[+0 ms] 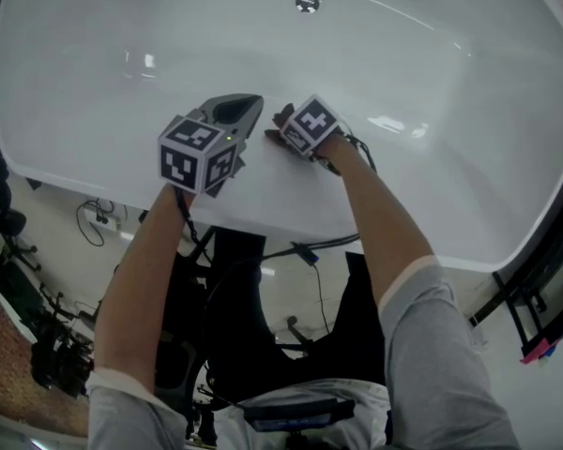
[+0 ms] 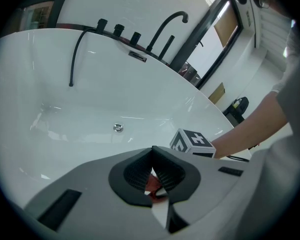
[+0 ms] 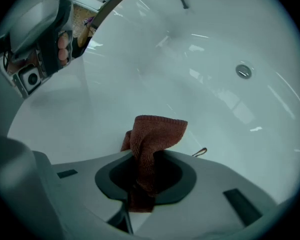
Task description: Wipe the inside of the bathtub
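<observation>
The right tool (image 3: 146, 160) is pinched tight on a brown cloth (image 3: 157, 131) by the near wall of the white bathtub (image 3: 90, 99), the left tool (image 2: 154, 154) is closed and empty, so it seems best to press the cloth flat and rub slowly toward the drain (image 3: 243, 71).

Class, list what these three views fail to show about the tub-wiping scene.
Cloth: hidden under the right gripper in the head view; contact with the bathtub unclear in the right gripper view.
Red patch between the left gripper fingers: too small and shadowed, left gripper view.
Tap: beyond the head view's top edge.
</observation>
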`<state>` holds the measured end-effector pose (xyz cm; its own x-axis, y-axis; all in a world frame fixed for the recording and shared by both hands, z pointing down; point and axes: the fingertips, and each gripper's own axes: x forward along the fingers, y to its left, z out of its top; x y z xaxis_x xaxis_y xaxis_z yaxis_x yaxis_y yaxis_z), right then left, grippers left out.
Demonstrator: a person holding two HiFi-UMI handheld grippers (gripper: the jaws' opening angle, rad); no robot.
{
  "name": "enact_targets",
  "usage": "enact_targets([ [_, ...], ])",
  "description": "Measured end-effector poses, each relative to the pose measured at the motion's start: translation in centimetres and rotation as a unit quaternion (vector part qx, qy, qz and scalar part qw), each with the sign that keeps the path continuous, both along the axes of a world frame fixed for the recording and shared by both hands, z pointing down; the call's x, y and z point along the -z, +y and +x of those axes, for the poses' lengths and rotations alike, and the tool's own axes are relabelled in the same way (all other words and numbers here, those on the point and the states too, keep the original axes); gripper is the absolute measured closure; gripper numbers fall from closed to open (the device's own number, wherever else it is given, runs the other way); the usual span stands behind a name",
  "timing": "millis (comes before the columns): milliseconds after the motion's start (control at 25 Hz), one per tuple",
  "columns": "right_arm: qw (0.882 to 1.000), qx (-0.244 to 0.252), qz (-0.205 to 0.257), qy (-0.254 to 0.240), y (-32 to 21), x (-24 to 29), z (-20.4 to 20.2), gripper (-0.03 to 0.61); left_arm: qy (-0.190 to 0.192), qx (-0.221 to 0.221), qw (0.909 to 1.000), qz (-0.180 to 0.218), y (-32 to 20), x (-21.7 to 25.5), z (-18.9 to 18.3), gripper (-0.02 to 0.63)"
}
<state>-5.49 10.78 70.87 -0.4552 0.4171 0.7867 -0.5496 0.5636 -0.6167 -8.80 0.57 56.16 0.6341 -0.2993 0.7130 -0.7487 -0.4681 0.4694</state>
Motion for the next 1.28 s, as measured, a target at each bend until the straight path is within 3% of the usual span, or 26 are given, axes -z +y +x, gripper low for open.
enact_targets([
  [120, 0.999, -0.003, -0.003, -0.041, -0.5, 1.7, -4.2, 0.499, -0.007, 0.005, 1.0, 0.001, -0.5, 0.5, -0.9, 0.607],
  [240, 0.999, 0.018, 0.0, -0.035, -0.2, 2.1, -4.1, 0.499, -0.015, 0.008, 0.9998, 0.003, -0.7, 1.1, -1.7, 0.606],
  [440, 1.0, 0.021, -0.013, -0.003, 1.1, 2.6, 0.0, 0.497, -0.015, 0.004, 0.9999, 0.004, -0.5, 2.7, -1.6, 0.607],
  [720, 0.995, 0.027, -0.051, 0.076, 3.5, 3.2, 9.9, 0.497, 0.003, -0.012, 0.9999, 0.001, -0.3, 4.6, 1.7, 0.606],
  [840, 0.994, 0.021, -0.057, 0.091, 4.2, 3.8, 11.9, 0.497, 0.007, -0.014, 0.9999, 0.003, -0.5, 5.4, 2.6, 0.607],
  [1000, 0.996, 0.025, -0.047, 0.068, 4.0, 4.6, 9.1, 0.499, 0.008, -0.014, 0.9999, 0.003, -0.8, 5.5, 2.2, 0.607],
  [1160, 0.999, -0.004, -0.054, -0.008, 3.0, 6.7, 1.4, 0.499, -0.001, -0.003, 1.0, 0.0, -0.7, 5.5, 0.6, 0.606],
  [1280, 0.997, 0.001, -0.055, -0.051, 2.3, 8.3, -3.6, 0.499, -0.008, 0.008, 0.9999, -0.001, -0.9, 5.6, -0.8, 0.607],
])
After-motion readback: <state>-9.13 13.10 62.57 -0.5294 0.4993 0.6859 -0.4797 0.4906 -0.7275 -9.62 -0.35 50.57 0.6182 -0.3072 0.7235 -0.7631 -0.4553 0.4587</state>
